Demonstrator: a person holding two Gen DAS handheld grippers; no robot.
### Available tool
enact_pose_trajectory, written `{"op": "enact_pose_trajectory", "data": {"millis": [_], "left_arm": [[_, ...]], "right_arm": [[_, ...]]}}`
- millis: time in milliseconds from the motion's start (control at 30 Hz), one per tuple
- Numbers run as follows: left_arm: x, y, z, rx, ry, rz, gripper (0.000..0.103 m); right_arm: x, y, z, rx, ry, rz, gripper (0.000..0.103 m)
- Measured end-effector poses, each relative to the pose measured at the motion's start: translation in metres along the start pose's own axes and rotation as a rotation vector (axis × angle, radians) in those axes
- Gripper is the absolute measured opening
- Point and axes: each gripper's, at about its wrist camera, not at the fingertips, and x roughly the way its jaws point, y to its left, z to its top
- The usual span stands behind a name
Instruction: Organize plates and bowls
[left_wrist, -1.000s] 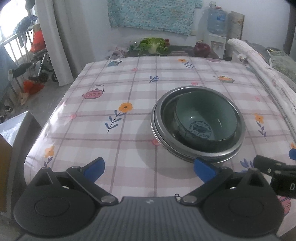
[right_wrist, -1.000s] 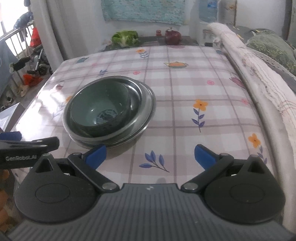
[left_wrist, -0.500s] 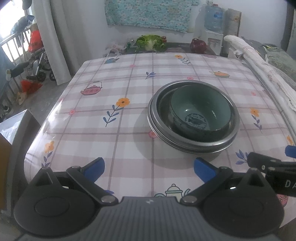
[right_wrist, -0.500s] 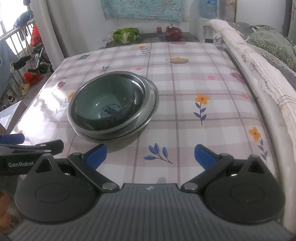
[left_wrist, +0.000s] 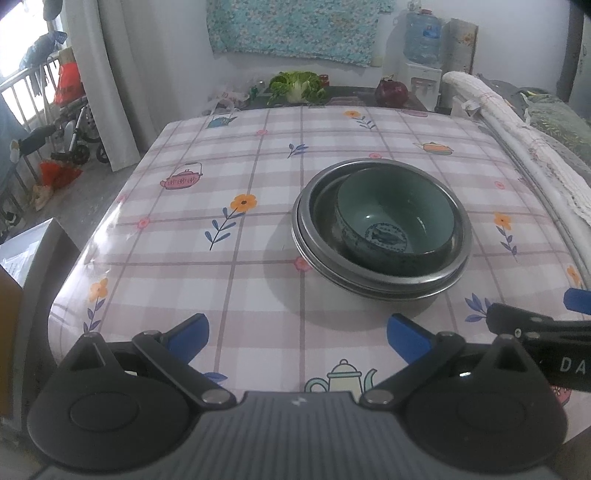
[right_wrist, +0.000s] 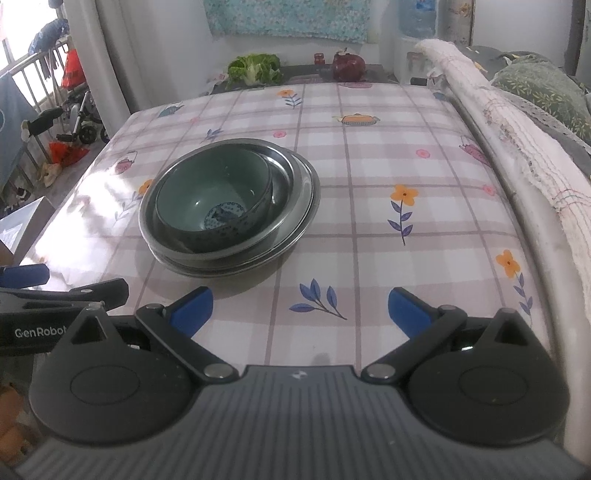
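A green bowl (left_wrist: 395, 218) with a blue fish pattern sits inside stacked metal plates (left_wrist: 314, 236) on the checked tablecloth. It also shows in the right wrist view, the bowl (right_wrist: 214, 199) in the plates (right_wrist: 299, 206). My left gripper (left_wrist: 297, 336) is open and empty, near the table's front edge, short of the stack. My right gripper (right_wrist: 301, 308) is open and empty, to the right of and behind the stack. Each gripper's finger shows at the edge of the other's view.
A lettuce (left_wrist: 297, 83) and a dark red round object (left_wrist: 391, 90) sit on a surface behind the table. A cloth-covered rail (right_wrist: 491, 122) runs along the table's right side. A water dispenser (left_wrist: 421, 48) stands at the back. The floor drops off to the left.
Both grippers have pulled back and up from the stack, which now looks smaller and farther away. The bowl and plates have not moved.
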Motion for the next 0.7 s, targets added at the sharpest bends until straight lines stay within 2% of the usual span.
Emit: {"op": "enact_pose_trajectory", "data": {"millis": [700], "left_arm": [[0.0013,0.0027,-0.0022,-0.005,0.006,-0.003,0.103]], "right_arm": [[0.0037,0.0034,-0.0004,0.0,0.011,-0.003,0.102]]}}
